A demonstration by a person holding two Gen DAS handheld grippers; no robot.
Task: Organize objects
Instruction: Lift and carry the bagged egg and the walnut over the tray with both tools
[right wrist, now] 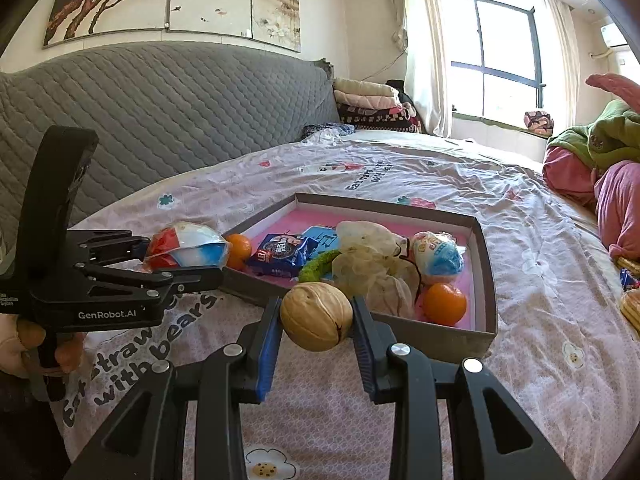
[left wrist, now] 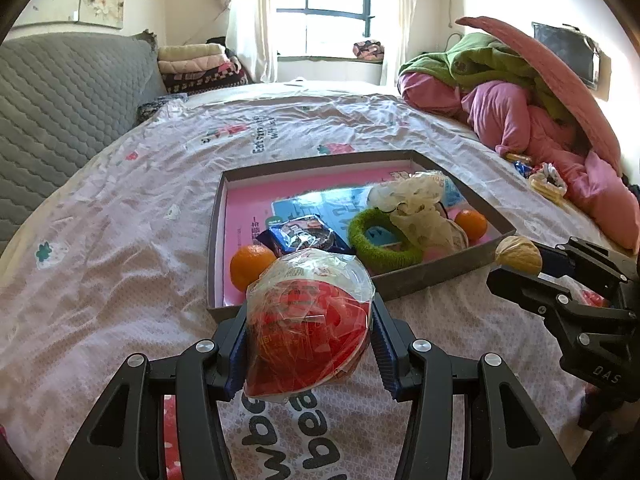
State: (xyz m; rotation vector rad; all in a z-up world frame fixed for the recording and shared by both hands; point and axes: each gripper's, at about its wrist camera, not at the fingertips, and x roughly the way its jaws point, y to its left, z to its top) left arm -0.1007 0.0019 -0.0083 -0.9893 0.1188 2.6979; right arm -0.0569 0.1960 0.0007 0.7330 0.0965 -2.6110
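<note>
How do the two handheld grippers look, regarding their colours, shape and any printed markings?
Both are matte black linkage frames with silver round pivot bolts and blue ribbed pads on the fingers. The left gripper carries white print "GenRobot.AI" on its side and a tall black curved handle above. The right gripper shows pale letters "DAS" on its body. No cables or sleeves are visible.

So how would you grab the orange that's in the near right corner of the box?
Take the orange across its round middle, coming straight down from above. The box walls hem it in on the near and right sides, and the crinkly mesh bag lies right beside it on the left, so a sideways approach looks blocked.
</note>
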